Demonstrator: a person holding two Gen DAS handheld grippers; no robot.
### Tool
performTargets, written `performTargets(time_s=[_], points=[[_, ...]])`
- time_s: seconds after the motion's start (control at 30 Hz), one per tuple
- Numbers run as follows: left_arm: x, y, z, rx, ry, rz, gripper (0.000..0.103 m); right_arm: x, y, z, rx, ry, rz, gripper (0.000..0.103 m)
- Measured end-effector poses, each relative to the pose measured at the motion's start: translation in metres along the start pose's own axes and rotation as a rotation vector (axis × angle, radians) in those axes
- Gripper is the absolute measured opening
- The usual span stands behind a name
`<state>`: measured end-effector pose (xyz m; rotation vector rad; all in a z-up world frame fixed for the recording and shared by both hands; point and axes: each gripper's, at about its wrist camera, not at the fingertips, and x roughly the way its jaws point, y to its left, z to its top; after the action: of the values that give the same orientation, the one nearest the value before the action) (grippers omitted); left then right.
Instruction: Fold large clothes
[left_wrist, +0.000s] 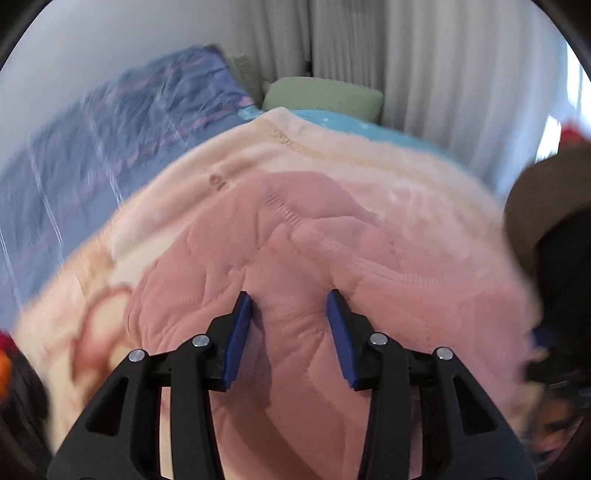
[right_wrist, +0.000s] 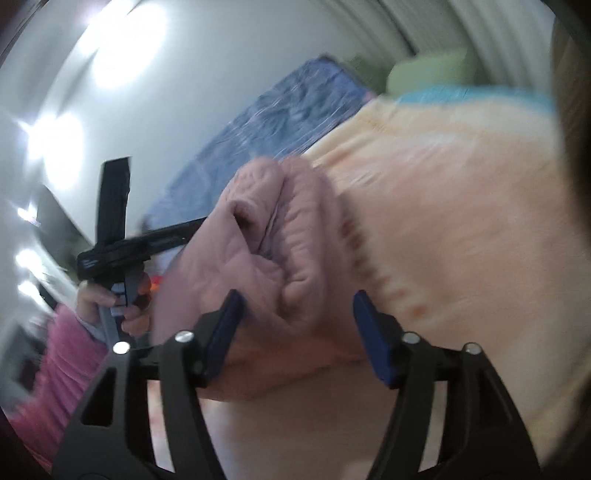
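Pink garment (left_wrist: 295, 258) on a cream blanket (left_wrist: 369, 162), both grippers over it.

Left gripper (left_wrist: 291, 299) points down at the garment, jaws partly apart, a fold of fabric between the pads; whether it is pinched cannot be told. Right gripper (right_wrist: 295, 299) has jaws wide apart, bunched fabric between them, not clamped. A hand (right_wrist: 107, 306) with a pink sleeve (right_wrist: 62, 369) holds the other gripper's handle.

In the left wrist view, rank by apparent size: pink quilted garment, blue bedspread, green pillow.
1. pink quilted garment, though nearness to the camera inflates it
2. blue bedspread
3. green pillow, farthest away, so its true size is unsure
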<state>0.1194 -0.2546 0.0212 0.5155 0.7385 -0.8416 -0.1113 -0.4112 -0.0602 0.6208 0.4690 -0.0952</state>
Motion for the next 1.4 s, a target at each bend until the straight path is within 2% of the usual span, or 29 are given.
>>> performTargets(time_s=[0.07, 0.13, 0.2, 0.3, 0.33, 0.37, 0.4, 0.47, 0.53, 0.6, 0.7, 0.83, 0.9, 0.93, 0.97, 1.0, 1.03, 1.07, 1.1, 1.13, 1.2, 1.27, 1.4], points=[[0.013, -0.007, 0.004, 0.013, 0.007, -0.015, 0.039, -0.014, 0.004, 0.005, -0.058, -0.036, -0.046, 0.066], [0.021, -0.001, 0.008, -0.024, 0.018, -0.076, 0.038, -0.024, 0.011, 0.013, -0.106, -0.072, -0.046, 0.061], [0.027, 0.003, 0.01, -0.044, 0.032, -0.114, 0.037, -0.024, 0.025, 0.023, -0.157, -0.083, 0.005, 0.041], [0.034, -0.006, 0.013, -0.034, 0.04, -0.108, 0.036, -0.007, 0.051, 0.038, -0.221, -0.087, 0.054, 0.02], [0.035, -0.012, 0.014, -0.017, 0.04, -0.097, 0.036, 0.001, 0.058, 0.04, -0.237, -0.1, 0.053, 0.019], [0.034, -0.018, 0.014, -0.004, 0.038, -0.088, 0.035, 0.009, 0.062, 0.041, -0.249, -0.105, 0.039, 0.018], [0.037, -0.021, 0.015, 0.008, 0.036, -0.077, 0.035, 0.027, 0.064, 0.04, -0.262, -0.085, -0.013, 0.018], [0.039, -0.025, 0.014, 0.021, 0.028, -0.055, 0.035, 0.078, 0.048, 0.024, -0.293, 0.047, -0.176, 0.016], [0.049, -0.027, 0.008, 0.032, 0.033, -0.053, 0.035, 0.094, 0.028, 0.002, -0.273, 0.068, -0.185, 0.015], [0.048, -0.036, 0.003, 0.073, -0.002, -0.03, 0.035, 0.092, 0.035, -0.006, -0.309, 0.058, -0.251, 0.015], [0.039, -0.032, 0.005, 0.068, -0.017, -0.027, 0.036, 0.096, 0.031, 0.0, -0.273, 0.1, -0.223, 0.015], [-0.006, -0.021, -0.002, 0.09, -0.113, -0.056, 0.036, 0.093, 0.022, 0.007, -0.254, 0.143, -0.156, 0.015], [-0.027, -0.002, -0.003, 0.048, -0.17, 0.01, 0.036, 0.088, 0.023, 0.005, -0.254, 0.141, -0.158, 0.015], [-0.03, 0.01, -0.001, 0.006, -0.17, 0.023, 0.032, 0.088, 0.023, 0.005, -0.251, 0.14, -0.16, 0.015], [-0.031, 0.02, -0.001, -0.03, -0.168, 0.019, 0.026, 0.088, 0.024, 0.005, -0.245, 0.137, -0.166, 0.015], [-0.03, 0.032, 0.001, -0.072, -0.159, 0.002, 0.011, 0.086, 0.026, 0.002, -0.243, 0.134, -0.172, 0.015], [-0.025, 0.043, 0.003, -0.113, -0.142, -0.025, 0.007, 0.086, 0.03, 0.001, -0.245, 0.132, -0.183, 0.015], [-0.014, 0.05, 0.004, -0.134, -0.125, -0.031, 0.007, 0.085, 0.034, -0.001, -0.267, 0.131, -0.201, 0.015], [0.007, 0.053, 0.002, -0.12, -0.082, -0.004, 0.007, 0.087, 0.036, 0.0, -0.285, 0.131, -0.212, 0.015], [0.037, 0.051, -0.005, -0.078, -0.023, 0.061, 0.008, 0.088, 0.038, -0.001, -0.298, 0.131, -0.215, 0.015], [0.091, 0.053, -0.022, -0.062, 0.113, 0.117, 0.0, 0.093, 0.035, 0.0, -0.29, 0.148, -0.164, 0.015], [0.107, 0.071, -0.029, -0.228, 0.105, 0.034, 0.0, 0.098, 0.031, 0.001, -0.27, 0.153, -0.161, 0.015], [0.095, 0.061, -0.022, -0.11, 0.112, 0.083, 0.0, 0.096, 0.031, 0.002, -0.287, 0.156, -0.16, 0.015]])
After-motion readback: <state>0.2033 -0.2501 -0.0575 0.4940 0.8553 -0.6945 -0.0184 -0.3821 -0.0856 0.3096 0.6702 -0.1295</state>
